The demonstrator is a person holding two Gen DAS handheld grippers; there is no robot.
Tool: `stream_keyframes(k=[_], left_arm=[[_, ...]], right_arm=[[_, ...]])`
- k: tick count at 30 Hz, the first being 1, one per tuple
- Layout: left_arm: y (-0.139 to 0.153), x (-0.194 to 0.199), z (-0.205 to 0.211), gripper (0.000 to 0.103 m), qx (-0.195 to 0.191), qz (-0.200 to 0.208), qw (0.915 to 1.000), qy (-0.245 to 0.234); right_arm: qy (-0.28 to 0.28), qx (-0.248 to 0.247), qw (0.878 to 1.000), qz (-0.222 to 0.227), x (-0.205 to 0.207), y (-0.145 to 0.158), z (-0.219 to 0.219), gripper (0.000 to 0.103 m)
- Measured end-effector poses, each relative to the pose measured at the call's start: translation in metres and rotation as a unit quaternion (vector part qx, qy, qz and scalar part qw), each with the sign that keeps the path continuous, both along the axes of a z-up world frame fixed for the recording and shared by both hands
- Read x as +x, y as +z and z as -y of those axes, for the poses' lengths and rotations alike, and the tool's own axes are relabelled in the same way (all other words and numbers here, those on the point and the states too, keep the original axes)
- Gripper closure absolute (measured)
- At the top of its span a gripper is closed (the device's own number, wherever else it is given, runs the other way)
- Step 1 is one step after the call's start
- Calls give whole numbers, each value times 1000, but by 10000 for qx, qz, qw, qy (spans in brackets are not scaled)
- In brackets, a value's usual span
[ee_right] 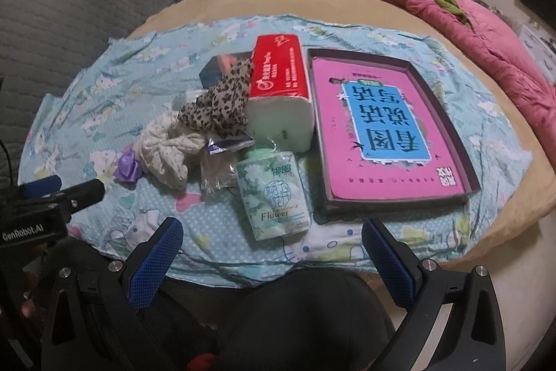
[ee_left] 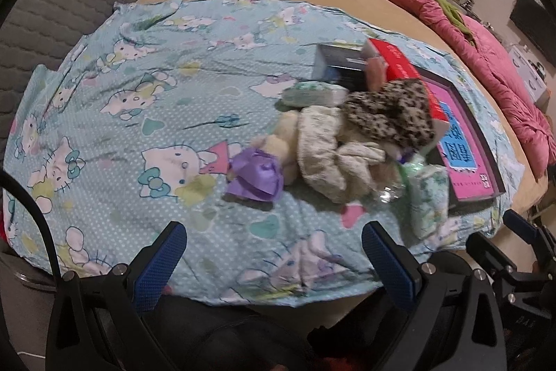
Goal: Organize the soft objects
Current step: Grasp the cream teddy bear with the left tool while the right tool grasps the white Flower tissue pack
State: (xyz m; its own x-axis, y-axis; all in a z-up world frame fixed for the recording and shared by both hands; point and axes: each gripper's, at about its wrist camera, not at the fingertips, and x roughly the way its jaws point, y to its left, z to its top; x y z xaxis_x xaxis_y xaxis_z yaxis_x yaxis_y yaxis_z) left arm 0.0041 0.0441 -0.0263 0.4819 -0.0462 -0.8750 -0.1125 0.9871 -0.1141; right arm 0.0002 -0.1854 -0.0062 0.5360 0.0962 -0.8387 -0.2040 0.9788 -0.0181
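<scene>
Your right gripper and left gripper hang spread and empty over the bed's edge; nothing sorted yet, I judge; soft pile, leopard scarf atop, sits beside the tray; reach first.

A leopard-print scarf lies bunched at the middle of the heap, draped against the left side of a red-wrapped tissue pack that lies lengthwise, its white end facing near. To the scarf's near left sits a crumpled cream cloth with a small purple satin piece touching its left edge. A green floral tissue packet lies flat nearest of all.
</scene>
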Motion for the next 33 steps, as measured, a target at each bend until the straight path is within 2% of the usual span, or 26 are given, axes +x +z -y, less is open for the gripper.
stream_keyframes(k=[9, 15, 17, 19, 24, 28, 33], left_arm=[[-32, 30, -26, 1, 246, -235, 9994, 10], [-56, 54, -24, 2, 388, -431, 9976, -378], [-61, 59, -22, 5, 498, -428, 9968, -450], [-64, 64, -20, 11, 441, -455, 9964, -559], [-70, 74, -19, 12, 326, -477, 9958, -712], [-68, 80, -16, 14, 319, -348, 9947, -916], [-73, 89, -16, 27, 81, -354, 9925, -1171]], right_arm=[[201, -120, 9992, -313, 22, -18, -2, 0], [223, -119, 9985, -490, 32, -25, 1, 0], [266, -171, 9979, -566, 35, -29, -1, 0], [329, -260, 9972, -621, 39, -33, -5, 0], [377, -488, 9959, -667, 51, -41, -13, 1], [430, -588, 9936, -860, 63, -53, -18, 7], [522, -714, 9919, -913, 70, -60, -25, 20]])
